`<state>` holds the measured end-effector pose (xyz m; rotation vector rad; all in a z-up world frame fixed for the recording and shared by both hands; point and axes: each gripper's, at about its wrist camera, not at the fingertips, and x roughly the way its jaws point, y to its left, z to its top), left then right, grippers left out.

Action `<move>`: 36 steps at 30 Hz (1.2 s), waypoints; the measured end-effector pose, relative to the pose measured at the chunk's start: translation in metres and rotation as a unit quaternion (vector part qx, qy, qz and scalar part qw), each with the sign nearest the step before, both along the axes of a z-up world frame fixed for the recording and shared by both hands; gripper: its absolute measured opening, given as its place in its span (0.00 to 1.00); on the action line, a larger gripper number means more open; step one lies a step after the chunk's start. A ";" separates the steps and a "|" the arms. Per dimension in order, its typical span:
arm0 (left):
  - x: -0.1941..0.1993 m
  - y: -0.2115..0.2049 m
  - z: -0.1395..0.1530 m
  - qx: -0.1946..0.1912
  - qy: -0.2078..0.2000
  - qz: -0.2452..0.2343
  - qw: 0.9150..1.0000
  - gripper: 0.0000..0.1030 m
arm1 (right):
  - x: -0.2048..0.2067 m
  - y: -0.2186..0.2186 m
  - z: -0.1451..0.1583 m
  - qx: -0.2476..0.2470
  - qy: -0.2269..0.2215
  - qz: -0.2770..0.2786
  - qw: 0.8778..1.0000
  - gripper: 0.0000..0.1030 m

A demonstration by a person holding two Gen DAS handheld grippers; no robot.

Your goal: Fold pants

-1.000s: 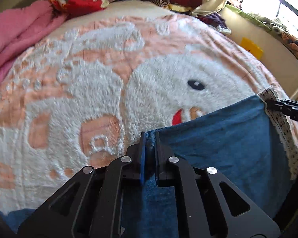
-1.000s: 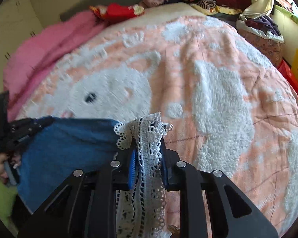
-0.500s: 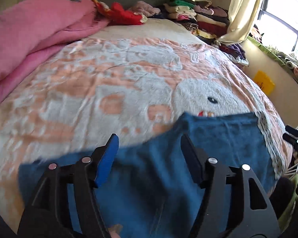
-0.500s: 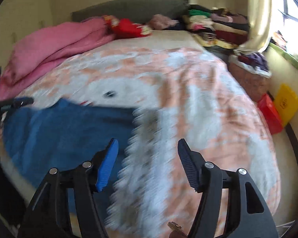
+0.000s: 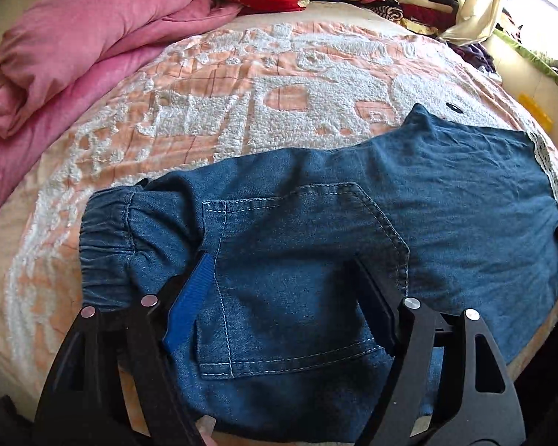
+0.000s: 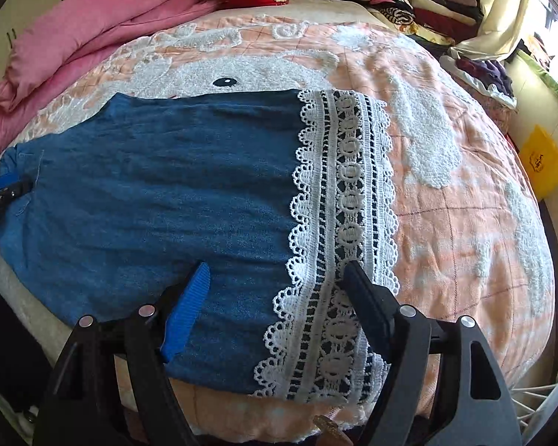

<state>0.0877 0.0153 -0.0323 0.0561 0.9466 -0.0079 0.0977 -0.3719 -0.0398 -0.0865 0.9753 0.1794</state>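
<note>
Pants [image 5: 316,230]: denim, lace hem [image 6: 348,223], lying flat along the near edge of the bed [image 5: 241,85], waistband [image 5: 108,245] toward its left end, hem toward the right.
Left gripper [image 5: 282,297]: jaws wide apart, empty, over the back pocket [image 5: 301,275].
Right gripper [image 6: 275,297]: likewise spread, holding nothing, above the hem.
Change: both were clamped on cloth a second ago and have since let go (one fold apparently laid; next fold pending)
</note>
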 end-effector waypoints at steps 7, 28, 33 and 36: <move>-0.036 -0.014 0.039 -0.031 -0.032 -0.017 0.999 0.69 | -0.020 -0.008 0.028 0.049 -0.049 -0.007 0.998 0.79; -0.048 -0.081 -0.019 0.006 0.034 -0.111 0.993 0.77 | -0.034 0.000 -0.003 0.049 0.014 -0.030 0.998 0.80; -0.048 -0.077 -0.005 -0.027 0.018 -0.112 0.993 0.78 | -0.043 -0.008 0.009 0.084 -0.006 -0.025 0.996 0.83; -0.046 -0.076 0.011 -0.049 0.007 -0.113 0.992 0.82 | -0.057 -0.019 0.023 0.104 -0.030 -0.036 0.993 0.90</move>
